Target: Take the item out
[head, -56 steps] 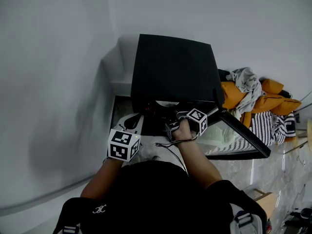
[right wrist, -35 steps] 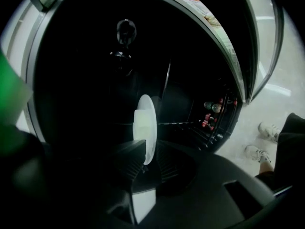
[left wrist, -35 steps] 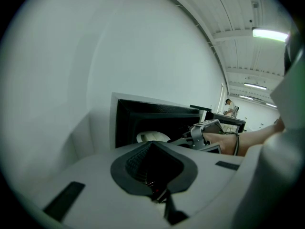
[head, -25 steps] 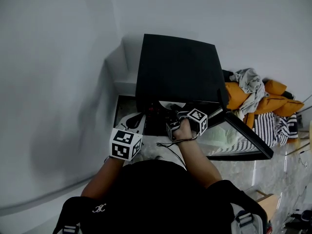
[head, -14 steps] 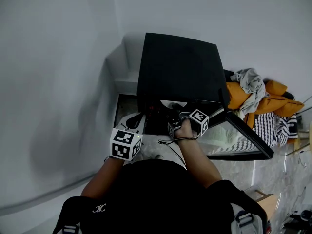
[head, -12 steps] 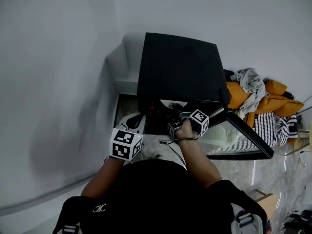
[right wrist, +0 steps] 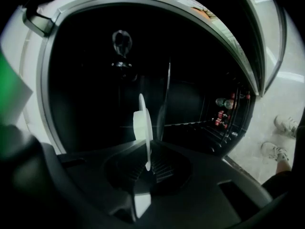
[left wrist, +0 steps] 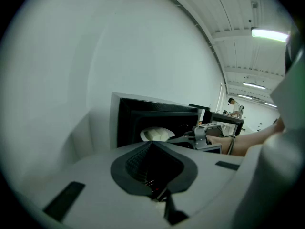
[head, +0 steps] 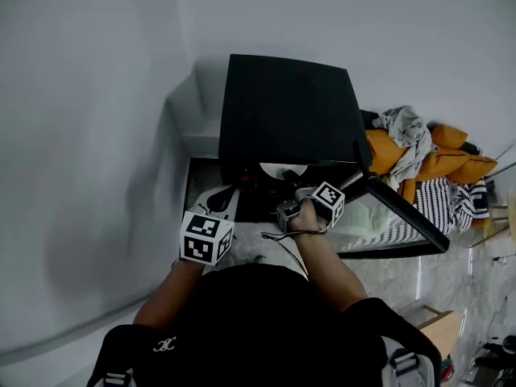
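1. Item. The white plate [head: 282, 170] sits in the mouth of the black oven [head: 286, 111], just under the front edge of its top. In the left gripper view the plate [left wrist: 155, 134] lies inside the opening and carries a pale portion of food; I cannot tell what the food is.

2. Grasp. The right gripper [head: 285, 193] reaches into the opening. In the right gripper view the plate [right wrist: 143, 123] shows edge-on, and the jaws of the right gripper [right wrist: 147, 163] pinch its rim from both faces. I judge the grasp as made.

3. Idle tool. The left gripper [head: 221, 199] hangs just outside the oven, to the left of the opening and apart from the plate. In its own view its jaws are pressed together with nothing between them [left wrist: 153, 163].

4. Surroundings. The door [head: 399, 216] is swung open to the right. A pile of clothes [head: 419, 156] lies beyond it, well apart from the work.

5. Progress. Done: door open, rim gripped. Left: draw the plate out past the front edge and set it down; no landing place shows in these views. I judge the task as roughly midway. A one-sided rim grip may let the plate tip, so the left gripper is available as support.
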A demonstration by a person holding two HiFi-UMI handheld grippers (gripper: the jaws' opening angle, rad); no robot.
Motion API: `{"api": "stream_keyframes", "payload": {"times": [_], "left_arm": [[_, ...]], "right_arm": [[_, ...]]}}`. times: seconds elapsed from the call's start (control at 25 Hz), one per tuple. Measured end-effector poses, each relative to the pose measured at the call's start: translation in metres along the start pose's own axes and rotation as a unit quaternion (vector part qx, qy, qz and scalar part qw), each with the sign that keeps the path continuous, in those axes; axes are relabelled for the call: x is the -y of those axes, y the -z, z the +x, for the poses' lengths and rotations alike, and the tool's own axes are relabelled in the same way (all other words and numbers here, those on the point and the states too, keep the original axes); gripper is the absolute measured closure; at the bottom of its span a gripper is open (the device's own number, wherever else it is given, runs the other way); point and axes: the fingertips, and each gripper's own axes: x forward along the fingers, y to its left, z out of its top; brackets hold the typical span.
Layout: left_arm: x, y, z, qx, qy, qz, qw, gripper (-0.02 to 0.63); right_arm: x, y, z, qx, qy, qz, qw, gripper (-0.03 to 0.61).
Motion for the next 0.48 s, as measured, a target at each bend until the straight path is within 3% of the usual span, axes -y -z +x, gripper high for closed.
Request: {"api": "stream_keyframes", "payload": {"times": [0.48], "left_arm": [[0.014, -0.002, 0.007, 0.004, 0.021, 0.003, 0.9998, 0.614]], "right_arm": [[-0.009, 0.001, -0.032, -0.004, -0.026, -0.007, 1.000, 0.554]]}}
